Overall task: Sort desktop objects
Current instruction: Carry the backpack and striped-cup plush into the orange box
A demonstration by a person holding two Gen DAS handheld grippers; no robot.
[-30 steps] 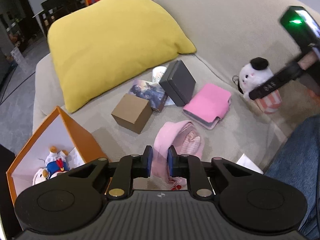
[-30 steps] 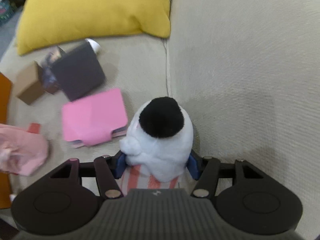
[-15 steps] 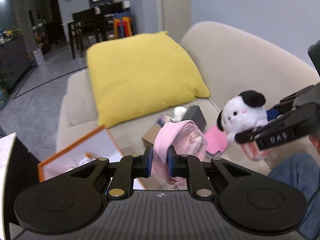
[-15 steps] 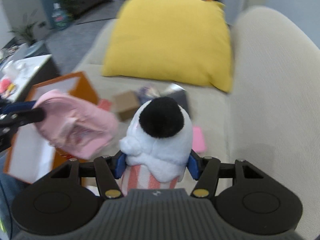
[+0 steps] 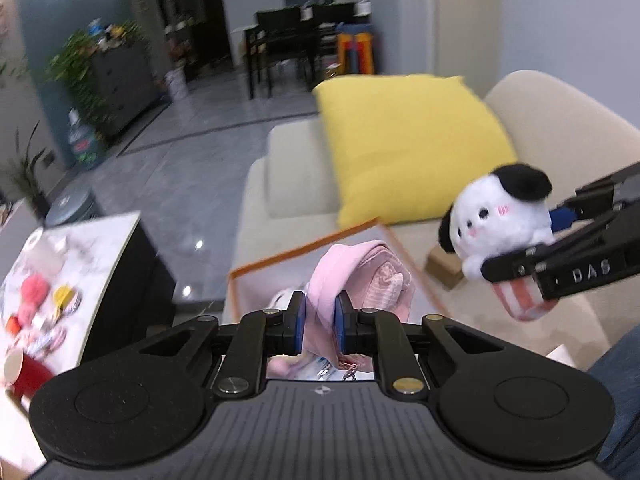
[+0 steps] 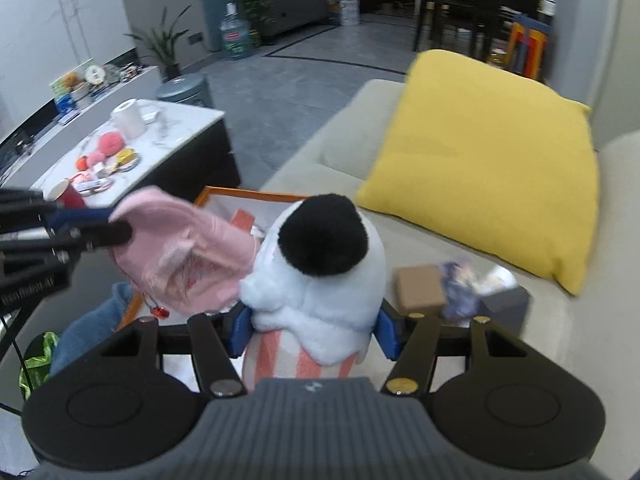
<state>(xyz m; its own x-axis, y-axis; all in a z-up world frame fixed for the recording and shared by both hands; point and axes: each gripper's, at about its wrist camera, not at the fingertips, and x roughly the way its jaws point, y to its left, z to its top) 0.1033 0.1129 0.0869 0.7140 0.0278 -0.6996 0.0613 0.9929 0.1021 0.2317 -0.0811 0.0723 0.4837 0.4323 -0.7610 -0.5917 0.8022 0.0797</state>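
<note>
The plush dog [image 6: 316, 276] is white with a black cap and a pink striped bottom, and my right gripper [image 6: 312, 330] has it squeezed between its 2 blue pads, so the jaws sit about half wide around its soft body. I see it up in the air, above the sofa [image 6: 568, 332], just beside the orange box [image 6: 224, 192]. In the left view the same plush dog [image 5: 500, 220] hangs off to the right, with its face turned my way.

My left gripper [image 5: 319, 322] has its jaws pulled in narrow, pinching a fold of the pink cloth pouch [image 5: 360, 276]. The pouch hangs over the open orange box [image 5: 300, 256]. In the right view the pink cloth pouch [image 6: 188, 252] touches the side of the dog.

On the sofa seat I see a small brown box [image 6: 420, 286], with a dark box [image 6: 504, 306] near it and something blurry between them that I cannot make out. A big yellow pillow [image 6: 488, 168] leans on the sofa back. A white table [image 6: 160, 136] with small things on it stands to the left.
</note>
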